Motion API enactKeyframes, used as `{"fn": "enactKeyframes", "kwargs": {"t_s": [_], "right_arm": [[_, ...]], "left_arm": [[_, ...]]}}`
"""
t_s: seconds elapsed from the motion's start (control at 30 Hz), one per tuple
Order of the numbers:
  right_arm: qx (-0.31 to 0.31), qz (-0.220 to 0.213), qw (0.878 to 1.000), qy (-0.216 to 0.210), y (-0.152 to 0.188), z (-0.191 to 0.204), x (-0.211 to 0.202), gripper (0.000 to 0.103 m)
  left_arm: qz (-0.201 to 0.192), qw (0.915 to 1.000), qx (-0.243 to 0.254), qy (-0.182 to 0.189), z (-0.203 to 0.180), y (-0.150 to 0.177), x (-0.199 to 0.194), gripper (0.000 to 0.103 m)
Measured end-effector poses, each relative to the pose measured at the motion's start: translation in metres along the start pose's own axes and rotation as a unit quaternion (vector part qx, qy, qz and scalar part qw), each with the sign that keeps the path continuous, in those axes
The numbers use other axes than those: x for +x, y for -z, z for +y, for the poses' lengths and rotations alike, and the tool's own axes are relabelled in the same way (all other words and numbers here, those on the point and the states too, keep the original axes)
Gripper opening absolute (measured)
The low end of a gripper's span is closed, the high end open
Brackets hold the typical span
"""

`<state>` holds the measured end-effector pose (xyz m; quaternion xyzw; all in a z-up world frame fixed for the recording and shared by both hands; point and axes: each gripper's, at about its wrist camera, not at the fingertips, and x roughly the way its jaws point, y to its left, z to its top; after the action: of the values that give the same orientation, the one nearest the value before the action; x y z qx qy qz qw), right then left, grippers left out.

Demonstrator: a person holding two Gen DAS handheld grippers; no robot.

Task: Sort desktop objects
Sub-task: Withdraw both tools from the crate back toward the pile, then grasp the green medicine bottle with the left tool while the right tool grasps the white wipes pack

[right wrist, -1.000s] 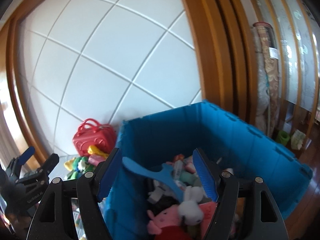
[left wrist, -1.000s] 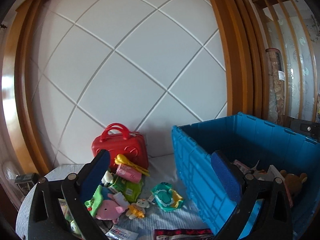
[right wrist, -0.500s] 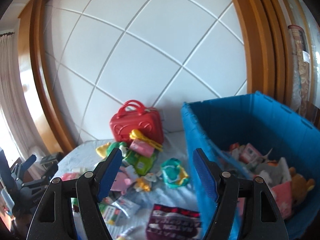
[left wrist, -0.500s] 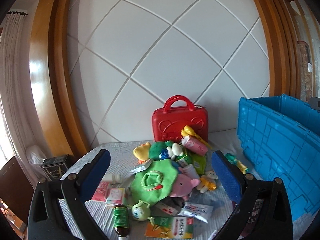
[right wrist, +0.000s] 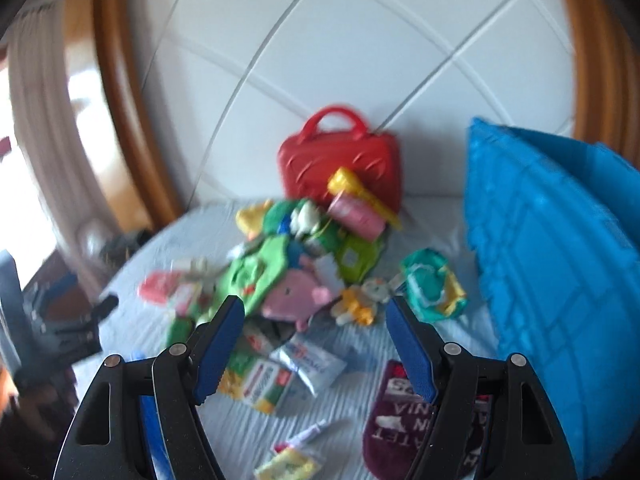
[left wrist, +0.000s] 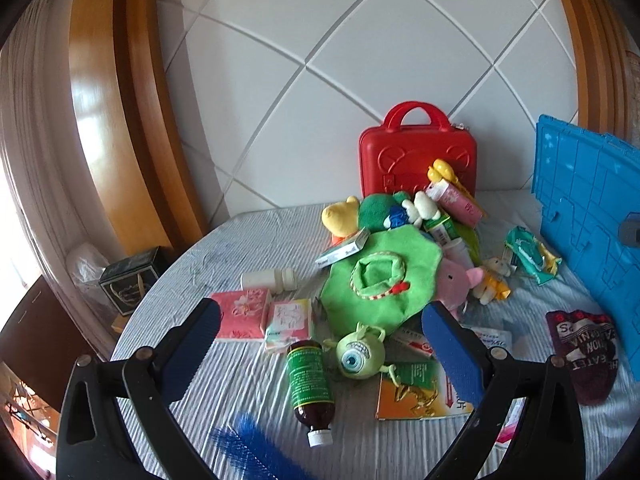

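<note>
A heap of small objects lies on the striped tabletop [left wrist: 240, 236]: a green cloth pouch [left wrist: 380, 280], a one-eyed green toy [left wrist: 358, 356], a brown bottle with a green label [left wrist: 310, 384], a pink pig plush [left wrist: 456, 284], a red case [left wrist: 418, 152]. My left gripper [left wrist: 320, 344] is open and empty, above the bottle and the toy. My right gripper [right wrist: 316, 344] is open and empty, above packets [right wrist: 308, 364] in front of the pink pig plush [right wrist: 296, 300]. The blue crate [right wrist: 560, 248] stands at the right. The right view is blurred.
A maroon sock [left wrist: 584, 356] lies near the crate [left wrist: 588, 208]. A blue comb [left wrist: 256, 448] lies at the near edge. A pink tissue pack [left wrist: 242, 316] and a white bottle [left wrist: 268, 280] lie left of the heap. A dark box [left wrist: 128, 280] sits beyond the table's left edge.
Both grippers have swung left, away from the blue crate and over the heap of objects. The right gripper, earlier above the crate's contents, is now lower over the table.
</note>
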<state>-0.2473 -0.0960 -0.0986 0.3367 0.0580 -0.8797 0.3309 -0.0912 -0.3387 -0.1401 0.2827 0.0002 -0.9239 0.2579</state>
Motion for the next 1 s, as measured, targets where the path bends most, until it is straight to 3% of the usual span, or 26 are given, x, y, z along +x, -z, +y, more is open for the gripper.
{"fn": "enactKeyframes", "kwargs": {"t_s": [0.17,0.37,0.47,0.7,1.0], "right_arm": [[-0.071,0.078,0.993,-0.053,0.032,0.007,0.073,0.073],[-0.117,0.149,0.975,-0.117,0.05,-0.003,0.145,0.073],[-0.146,0.186,0.964,-0.122,0.065,-0.002,0.177,0.073],[-0.164,0.236,0.951,-0.111,0.084,-0.017,0.223,0.072],[-0.163,0.258,0.944,-0.126,0.085,-0.024,0.257,0.068]], "left_arm": [[0.047,0.9986,-0.011,-0.023,0.004,0.027,0.028,0.102],[0.091,0.9945,-0.036,-0.037,0.01,0.061,0.062,0.102],[0.116,0.9916,-0.047,-0.033,0.014,0.073,0.082,0.102],[0.15,0.988,-0.018,-0.031,0.015,0.079,0.131,0.102],[0.184,0.9826,-0.022,-0.003,0.019,0.092,0.165,0.102]]}}
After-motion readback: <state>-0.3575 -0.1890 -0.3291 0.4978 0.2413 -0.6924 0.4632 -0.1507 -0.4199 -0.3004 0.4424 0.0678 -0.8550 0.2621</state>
